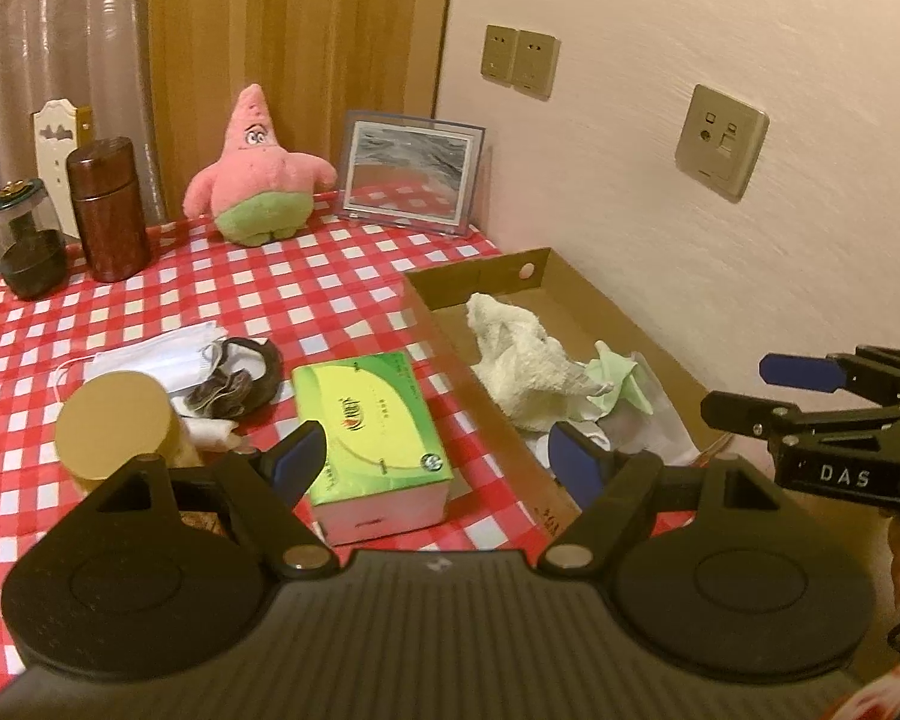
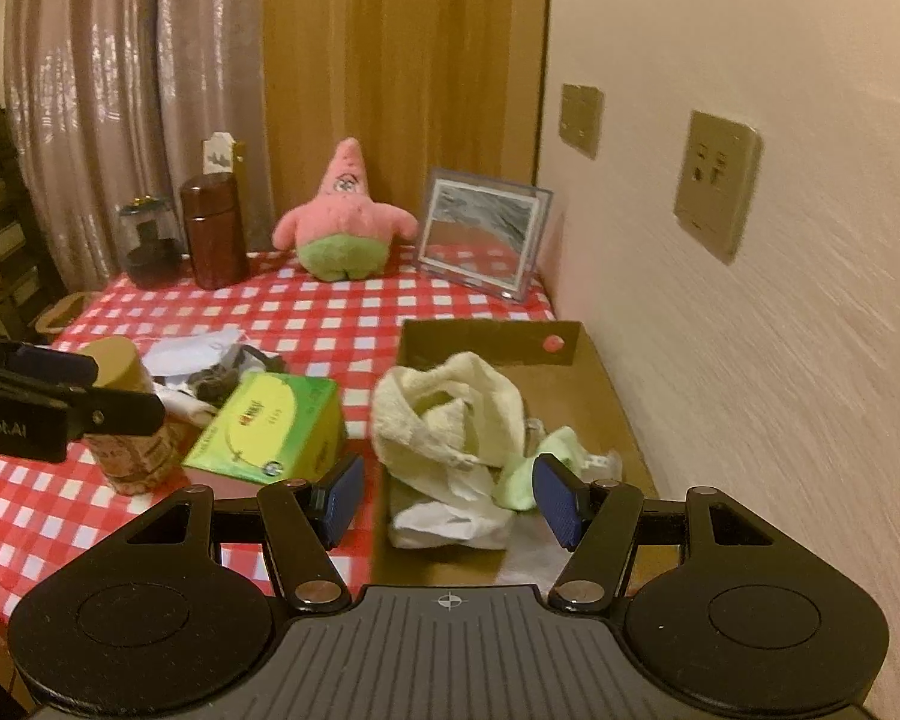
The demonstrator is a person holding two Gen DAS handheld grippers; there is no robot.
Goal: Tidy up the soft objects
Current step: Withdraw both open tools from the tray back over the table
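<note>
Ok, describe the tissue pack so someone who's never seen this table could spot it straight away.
On the red-and-white checked tablecloth, look just left of the open cardboard box. The tissue pack lies there: a yellow-green rectangular block, the only boxy, brightly printed thing beside the white face masks.

Warm dim light, blurred fisheye edges

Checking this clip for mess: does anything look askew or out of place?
Nothing is spilled or damaged. The cream towel lies crumpled in the cardboard box, one fold draped over its wall. Face masks and a dark strap sit in a loose heap on the tablecloth.
</note>
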